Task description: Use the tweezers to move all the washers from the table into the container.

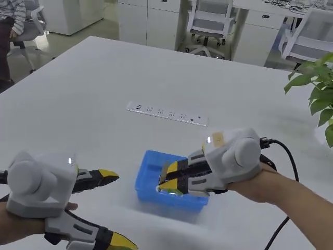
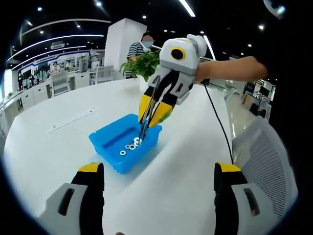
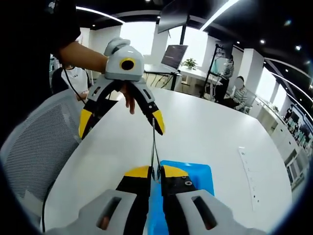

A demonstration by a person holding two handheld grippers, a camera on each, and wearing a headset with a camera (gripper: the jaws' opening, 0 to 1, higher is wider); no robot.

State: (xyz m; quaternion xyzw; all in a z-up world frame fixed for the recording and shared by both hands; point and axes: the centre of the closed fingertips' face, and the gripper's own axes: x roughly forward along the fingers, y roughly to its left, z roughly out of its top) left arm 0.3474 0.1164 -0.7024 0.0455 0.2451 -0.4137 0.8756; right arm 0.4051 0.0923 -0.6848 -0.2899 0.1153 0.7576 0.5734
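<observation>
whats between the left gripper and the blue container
Only bare table. In the left gripper view, the stretch from the open left gripper to the container is plain white tabletop.

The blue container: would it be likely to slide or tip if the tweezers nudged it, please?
Probably slides: the blue container looks thin plastic on a smooth table. Unlikely to tip, being low and wide. The few washers inside likely add little weight.

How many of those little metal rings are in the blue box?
4 rings show, in a loose row on the floor of the blue box, beside the tips of the tweezers. Those tips or the box wall may hide more.
</observation>
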